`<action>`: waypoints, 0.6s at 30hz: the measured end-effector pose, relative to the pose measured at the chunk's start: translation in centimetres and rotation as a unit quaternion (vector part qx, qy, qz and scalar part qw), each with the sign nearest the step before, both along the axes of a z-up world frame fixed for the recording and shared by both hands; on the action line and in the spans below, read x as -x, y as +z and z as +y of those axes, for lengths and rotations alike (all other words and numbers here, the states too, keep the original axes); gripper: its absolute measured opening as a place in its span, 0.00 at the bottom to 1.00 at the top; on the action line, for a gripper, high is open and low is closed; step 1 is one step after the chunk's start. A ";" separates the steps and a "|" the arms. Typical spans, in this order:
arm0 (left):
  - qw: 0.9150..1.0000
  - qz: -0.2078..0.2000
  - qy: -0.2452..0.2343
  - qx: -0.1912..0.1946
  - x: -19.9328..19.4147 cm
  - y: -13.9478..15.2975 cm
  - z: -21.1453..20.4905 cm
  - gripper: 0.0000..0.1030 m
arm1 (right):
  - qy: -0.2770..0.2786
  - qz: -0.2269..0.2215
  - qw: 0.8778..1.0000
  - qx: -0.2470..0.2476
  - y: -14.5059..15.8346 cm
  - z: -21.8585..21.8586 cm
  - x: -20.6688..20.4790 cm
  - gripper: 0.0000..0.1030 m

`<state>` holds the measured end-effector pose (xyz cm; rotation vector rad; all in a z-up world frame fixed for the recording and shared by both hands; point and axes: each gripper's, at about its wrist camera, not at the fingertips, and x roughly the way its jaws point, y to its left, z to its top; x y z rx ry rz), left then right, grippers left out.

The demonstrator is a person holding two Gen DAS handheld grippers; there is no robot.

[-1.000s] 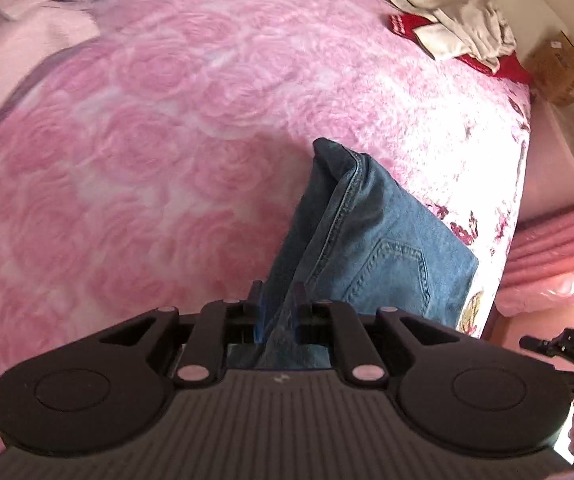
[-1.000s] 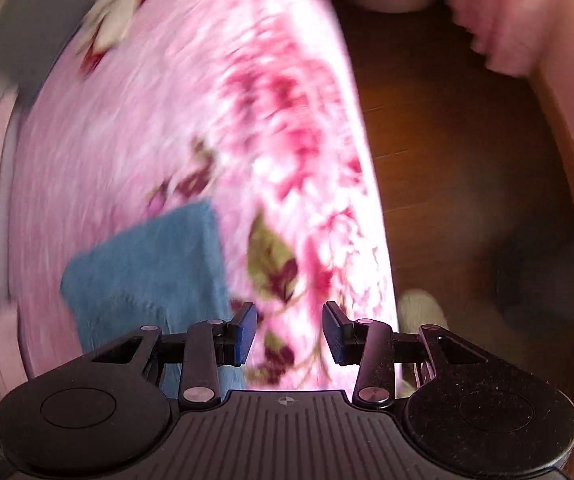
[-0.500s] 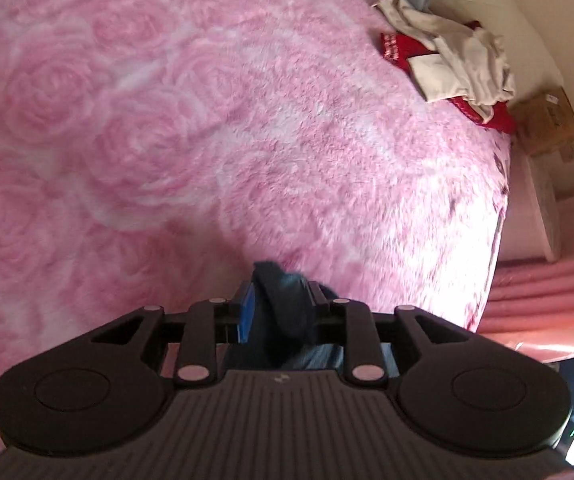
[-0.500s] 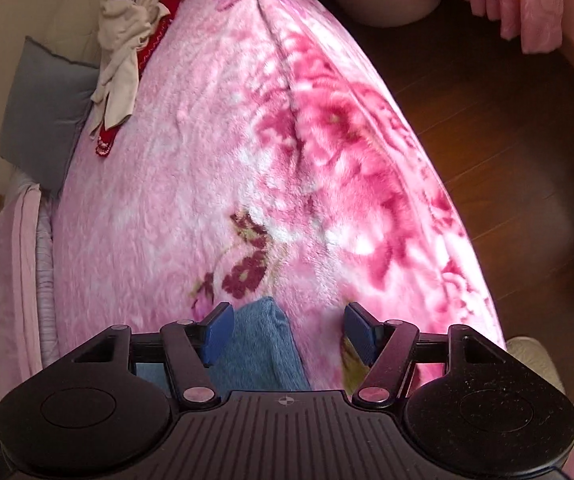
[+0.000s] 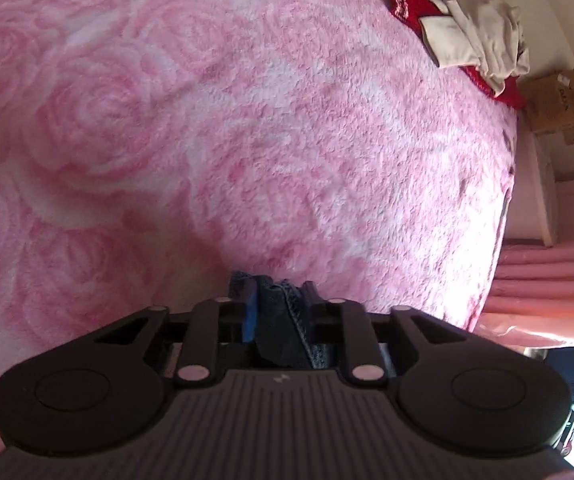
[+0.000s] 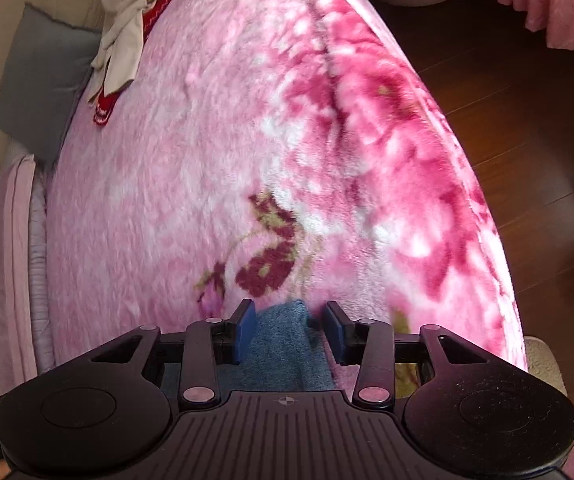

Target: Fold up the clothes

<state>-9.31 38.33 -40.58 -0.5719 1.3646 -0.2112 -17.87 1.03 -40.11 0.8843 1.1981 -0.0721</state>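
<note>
A pair of blue jeans (image 5: 277,320) is bunched between the fingers of my left gripper (image 5: 279,304), which is shut on a fold of the denim low over the pink rose-patterned blanket (image 5: 247,120). Most of the garment is hidden under the gripper body. In the right wrist view, a blue edge of the jeans (image 6: 283,344) lies between the fingers of my right gripper (image 6: 289,316). Its jaws stand apart, with a small gap left on the right side of the cloth. This gripper hovers near the bed's edge.
A heap of beige and red clothes (image 5: 475,36) lies at the far corner of the bed, beside a grey pillow (image 6: 43,80). A cardboard box (image 5: 555,104) and pink curtains (image 5: 547,280) stand past the bed. Dark wooden floor (image 6: 507,100) lies to the right.
My left gripper carried the jeans forward and down over the blanket, so the spread denim left view. My right gripper swung onto the jeans' edge and its jaws narrowed.
</note>
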 end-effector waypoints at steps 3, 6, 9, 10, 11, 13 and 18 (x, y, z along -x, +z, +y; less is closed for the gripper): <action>0.999 -0.043 -0.002 0.026 0.7 1.2 0.8 0.03 | 0.007 -0.007 1.000 0.009 0.1 0.1 0.2 0.15; 0.995 -0.076 0.014 0.058 2.1 1.5 2.4 0.02 | -0.011 -0.019 1.000 -0.013 0.1 -0.8 1.2 0.12; 0.992 -0.077 0.055 0.084 2.9 -0.9 4.1 0.03 | -0.008 -0.034 0.999 -0.015 -0.5 -0.8 1.6 0.11; 0.990 -0.077 0.069 0.092 3.2 -1.8 4.7 0.03 | -0.013 -0.034 0.999 -0.018 -0.9 -0.8 1.6 0.12; 0.987 -0.071 0.096 0.108 3.5 -2.7 5.0 0.03 | -0.018 -0.034 0.999 -0.024 -1.2 -0.9 1.6 0.12; 0.981 -0.060 0.131 0.128 3.8 -3.6 5.2 0.03 | -0.027 -0.032 0.998 -0.036 -1.7 -1.2 1.7 0.12; 0.983 -0.045 0.134 0.119 3.2 -3.0 4.3 0.14 | -0.044 -0.022 0.996 -0.068 -2.0 -2.1 1.5 0.16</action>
